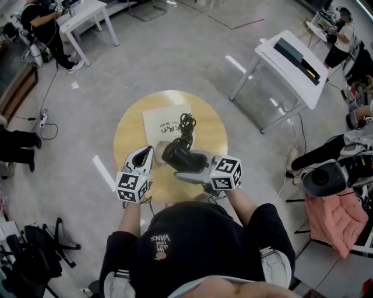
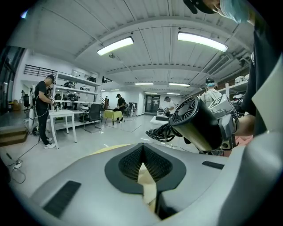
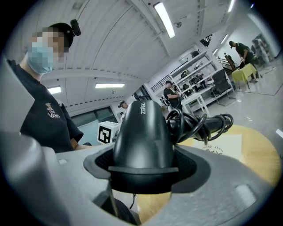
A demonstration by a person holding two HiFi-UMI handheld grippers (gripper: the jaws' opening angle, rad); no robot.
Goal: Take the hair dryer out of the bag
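A black hair dryer (image 1: 178,154) hangs over the round wooden table (image 1: 131,125), clear of the bag. My right gripper (image 1: 185,167) is shut on its barrel (image 3: 143,132), nozzle end towards the camera. Its coiled black cord (image 3: 199,126) is bunched around the handle, out over the table. The white paper bag (image 1: 158,125) lies flat on the table beyond the dryer, printed side up. My left gripper (image 1: 145,156) hovers just left of the dryer, its ribbed pads (image 2: 128,163) closed together on nothing. In the left gripper view the dryer's rear grille (image 2: 185,110) shows at the right.
A white table (image 1: 294,64) stands to the right and another (image 1: 87,17) at the far left. People work at the room's edges. A pink cloth (image 1: 335,218) hangs on a chair at the right. Cables and a black stand (image 1: 41,250) lie on the floor at the left.
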